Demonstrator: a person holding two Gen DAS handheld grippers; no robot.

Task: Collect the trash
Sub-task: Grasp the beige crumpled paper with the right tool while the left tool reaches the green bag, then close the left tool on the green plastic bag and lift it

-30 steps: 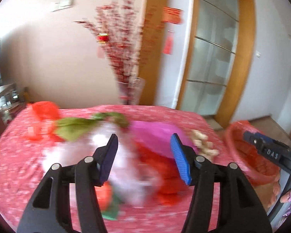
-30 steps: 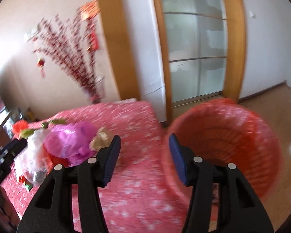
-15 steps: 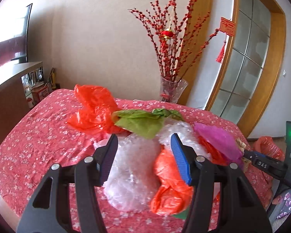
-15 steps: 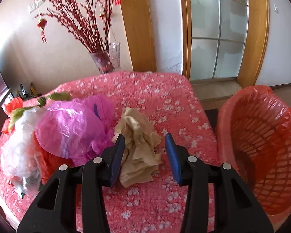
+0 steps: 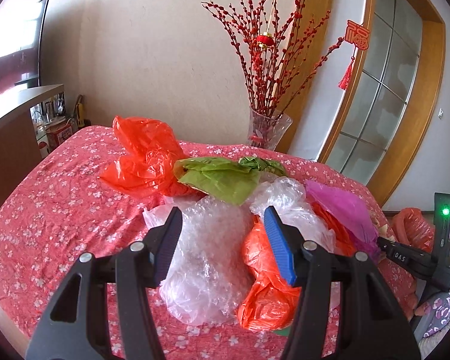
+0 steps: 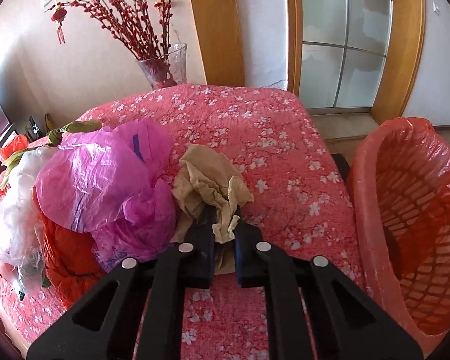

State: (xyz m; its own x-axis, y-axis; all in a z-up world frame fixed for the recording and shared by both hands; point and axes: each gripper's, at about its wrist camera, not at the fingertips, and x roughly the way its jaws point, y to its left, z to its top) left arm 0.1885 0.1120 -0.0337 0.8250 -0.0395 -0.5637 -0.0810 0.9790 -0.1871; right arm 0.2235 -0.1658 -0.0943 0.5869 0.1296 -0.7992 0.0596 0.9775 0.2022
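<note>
Lighting: bright daylight, both views. Glare washed out the window reflection on the television (image 5: 13, 60) at far left. Soft highlights glinted on the magenta plastic bag (image 6: 105, 180) and bubble wrap (image 5: 207, 258). Focus sharp, no motion blur. Fisheye bending curved the door frame (image 5: 405, 120); corners vignetted black.

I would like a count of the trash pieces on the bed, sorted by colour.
Orange-red plastic bag: 2
Clear plastic wrap: 2
Green wrapper: 1
Magenta plastic bag: 1
Tan crumpled paper: 1
Total: 7
</note>
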